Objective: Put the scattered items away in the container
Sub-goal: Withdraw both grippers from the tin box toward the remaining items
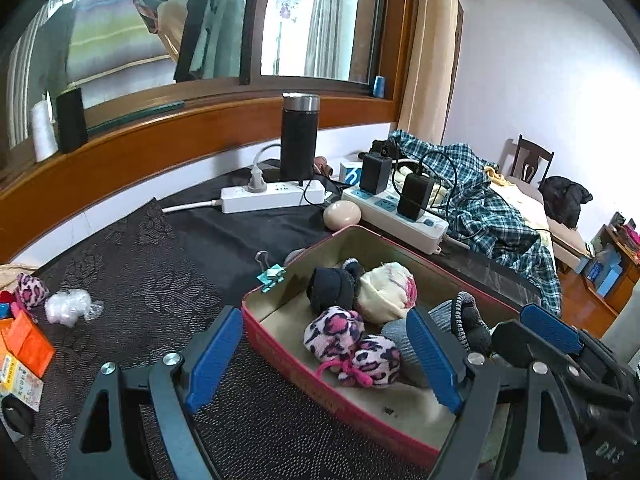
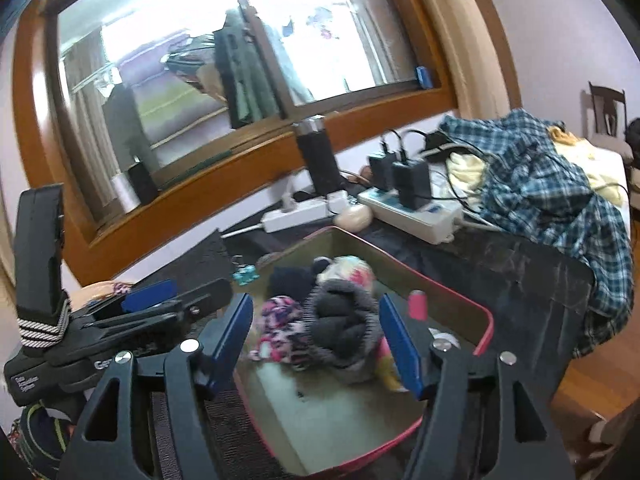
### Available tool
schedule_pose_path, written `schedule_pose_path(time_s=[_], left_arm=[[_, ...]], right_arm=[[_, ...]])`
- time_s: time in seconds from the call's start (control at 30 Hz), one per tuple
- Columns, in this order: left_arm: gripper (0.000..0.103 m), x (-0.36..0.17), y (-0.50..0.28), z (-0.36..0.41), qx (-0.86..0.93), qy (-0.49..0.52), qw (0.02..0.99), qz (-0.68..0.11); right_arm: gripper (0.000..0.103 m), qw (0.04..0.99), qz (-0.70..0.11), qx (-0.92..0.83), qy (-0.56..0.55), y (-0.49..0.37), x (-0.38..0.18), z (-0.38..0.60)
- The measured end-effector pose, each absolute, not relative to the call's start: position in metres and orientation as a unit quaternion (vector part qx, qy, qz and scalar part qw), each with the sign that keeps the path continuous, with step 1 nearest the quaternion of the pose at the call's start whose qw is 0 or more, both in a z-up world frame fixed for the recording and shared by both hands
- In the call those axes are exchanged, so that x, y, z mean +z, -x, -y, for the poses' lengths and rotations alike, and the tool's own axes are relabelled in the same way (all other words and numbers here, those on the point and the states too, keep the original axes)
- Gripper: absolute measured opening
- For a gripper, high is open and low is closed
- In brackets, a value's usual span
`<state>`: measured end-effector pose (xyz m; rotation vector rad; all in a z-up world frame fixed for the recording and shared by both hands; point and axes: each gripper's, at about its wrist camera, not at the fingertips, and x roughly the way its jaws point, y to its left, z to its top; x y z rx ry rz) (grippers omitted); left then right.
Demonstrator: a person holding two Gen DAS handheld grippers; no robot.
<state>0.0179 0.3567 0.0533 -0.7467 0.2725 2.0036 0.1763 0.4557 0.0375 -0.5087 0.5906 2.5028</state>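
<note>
I hold both claws over the red tin (image 1: 320,380), which sits on the dark table (image 1: 160,288) and contains the rolled socks (image 1: 340,332). Withdraw upward, clear of the rim, before reaching for the leopard bundle (image 1: 31,290) lying outside. Left gripper (image 1: 324,360) stands wide, empty; right gripper (image 2: 320,340) parted, pads touching nothing.

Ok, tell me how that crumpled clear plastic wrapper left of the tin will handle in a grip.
The wrapper looks like thin crinkled film, so it is probably very light and will likely crush flat between the pads. Its glossy surface may slip, so a bite at its bunched middle seems safest. Lying loose on the dark cloth, it would probably skid if nudged.
</note>
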Motion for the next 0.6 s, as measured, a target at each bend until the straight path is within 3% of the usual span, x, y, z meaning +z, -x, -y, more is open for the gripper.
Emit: schedule_pose_path(time_s=[0.6], left_arm=[[0.086, 0.065, 0.004, -0.256, 0.856, 0.306, 0.412, -0.065]], right_arm=[[0.076, 0.184, -0.176, 0.941, 0.223, -0.143, 0.046, -0.382]])
